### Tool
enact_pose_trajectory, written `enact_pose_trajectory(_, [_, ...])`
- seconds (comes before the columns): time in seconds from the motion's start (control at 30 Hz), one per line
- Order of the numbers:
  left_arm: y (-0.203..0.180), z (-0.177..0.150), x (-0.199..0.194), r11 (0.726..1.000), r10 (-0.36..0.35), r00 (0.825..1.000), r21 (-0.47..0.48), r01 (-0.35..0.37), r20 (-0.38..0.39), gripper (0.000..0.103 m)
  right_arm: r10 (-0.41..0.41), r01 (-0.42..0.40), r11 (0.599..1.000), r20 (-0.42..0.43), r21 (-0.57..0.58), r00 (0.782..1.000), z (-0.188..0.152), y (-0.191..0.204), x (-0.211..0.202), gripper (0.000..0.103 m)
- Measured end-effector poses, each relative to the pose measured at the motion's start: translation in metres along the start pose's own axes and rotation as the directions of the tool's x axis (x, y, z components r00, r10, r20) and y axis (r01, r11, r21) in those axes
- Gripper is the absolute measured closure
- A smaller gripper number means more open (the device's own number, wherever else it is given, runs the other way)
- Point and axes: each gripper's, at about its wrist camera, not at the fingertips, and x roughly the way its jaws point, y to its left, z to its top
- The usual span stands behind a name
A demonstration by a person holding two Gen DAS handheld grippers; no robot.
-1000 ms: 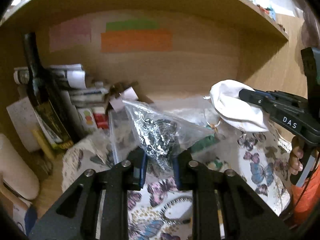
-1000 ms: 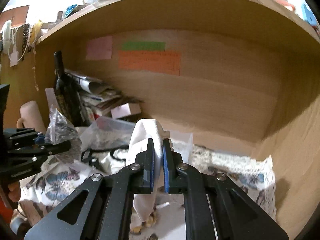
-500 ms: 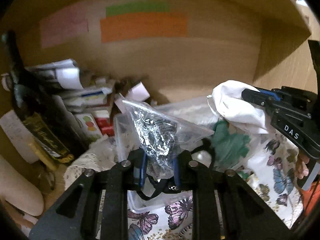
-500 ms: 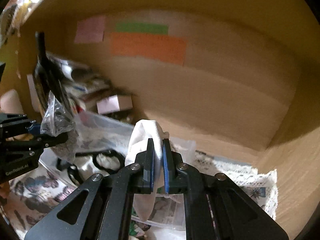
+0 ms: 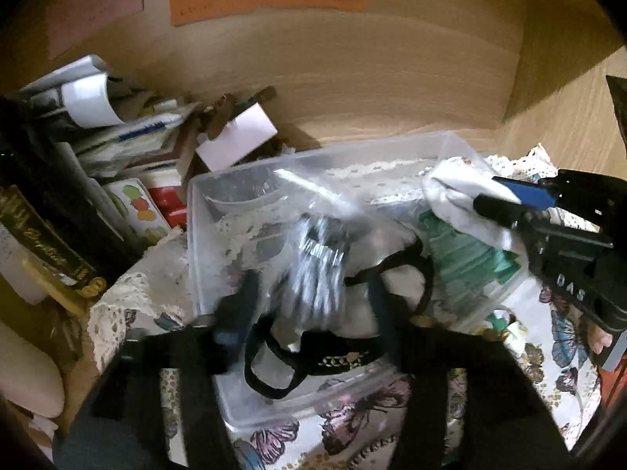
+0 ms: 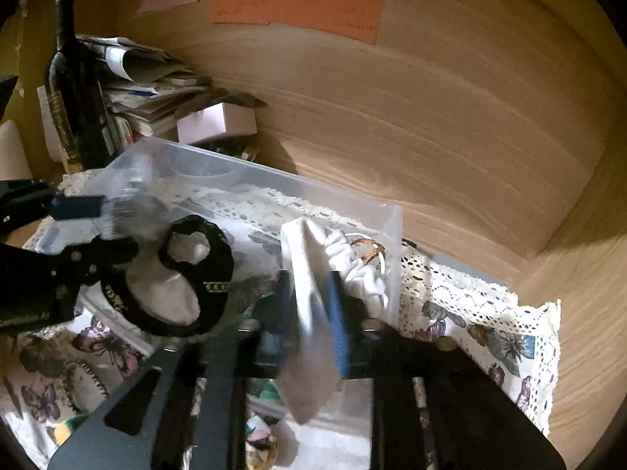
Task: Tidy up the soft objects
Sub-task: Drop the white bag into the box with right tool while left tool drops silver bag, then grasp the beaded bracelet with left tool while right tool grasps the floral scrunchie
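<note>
A clear plastic bin (image 5: 203,235) (image 6: 274,180) sits on a butterfly-print cloth (image 5: 352,427) inside a wooden shelf. My left gripper (image 5: 313,297) is over the bin with its fingers spread wide; a clear bag of dark silvery stuff (image 5: 319,266) hangs blurred between them. My right gripper (image 6: 311,305) has its fingers parted around a white cloth (image 6: 309,270) over the bin's right end; it shows in the left wrist view (image 5: 505,203) with the cloth (image 5: 454,196). Black bands (image 6: 203,270), a green item (image 5: 462,258) and white fabric lie in the bin.
A dark bottle (image 6: 74,90) stands at the left beside a stack of papers and booklets (image 6: 145,90) and a small white box (image 6: 215,121). Coloured notes (image 6: 298,4) are stuck on the back wall. The shelf's right wall (image 6: 580,274) is close.
Both grippers moved forward and down over the bin. The left fingers spread apart from the bag, and the right fingers parted around the white cloth. Both hand views are blurred.
</note>
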Motion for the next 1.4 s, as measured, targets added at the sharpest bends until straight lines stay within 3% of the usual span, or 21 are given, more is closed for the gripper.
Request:
enact_pose_trajectory(0.07, [-0.002,-0.001,-0.010,1.000,0.012,1.000,0.003,-0.012,0.027,0.027,-0.005,0.004,1.000,0.023,0.010,1.000,0.000,-0.001,-0.010,0.054])
enact_pose_trajectory(0.27, [-0.005,-0.003,-0.042,1.000,0.009,0.997,-0.009,-0.009,0.082,0.005,-0.008,0.004,0.999,0.118,0.036,0.993,-0.003,-0.004,-0.053,0.030])
enact_pose_trajectory(0.33, [-0.006,-0.005,-0.057,1.000,0.013,0.994,-0.013,-0.012,0.111,0.003,-0.006,0.000,0.999,0.151,0.043,0.989,-0.005,-0.004,-0.068,0.024])
enact_pose_trajectory(0.57, [-0.005,-0.020,-0.080,1.000,0.005,0.992,-0.015,-0.004,0.130,0.000,0.036,-0.044,0.998,0.196,0.039,0.980,-0.021,0.001,-0.103,0.016])
enact_pose_trajectory(0.83, [-0.010,-0.058,-0.067,0.999,0.005,0.998,0.039,-0.008,0.057,0.001,0.069,-0.075,0.996,0.126,0.047,0.990,-0.049,0.013,-0.088,0.015])
enact_pose_trajectory(0.9, [-0.013,-0.069,-0.063,0.998,0.012,0.999,0.059,-0.014,0.040,0.011,0.082,-0.087,0.995,0.093,0.052,0.992,-0.057,0.015,-0.082,0.015])
enact_pose_trajectory(0.97, [-0.015,-0.079,-0.054,0.997,-0.003,1.000,0.077,0.003,-0.006,0.033,0.102,-0.105,0.993,0.053,0.060,0.993,-0.065,0.017,-0.073,0.015])
enact_pose_trajectory(1.13, [-0.022,-0.096,-0.035,0.994,-0.057,0.993,0.084,0.066,-0.104,0.058,0.154,-0.151,0.985,-0.033,0.083,0.988,-0.079,0.022,-0.053,0.015])
enact_pose_trajectory(1.3, [-0.026,-0.104,-0.023,0.991,-0.079,0.986,0.093,0.093,-0.148,0.071,0.194,-0.187,0.980,-0.099,0.075,0.976,-0.087,0.032,-0.038,0.015])
enact_pose_trajectory(1.4, [-0.027,-0.106,-0.024,0.990,-0.085,0.987,0.098,0.099,-0.137,0.087,0.211,-0.203,0.977,-0.134,0.069,0.968,-0.090,0.036,-0.028,0.018])
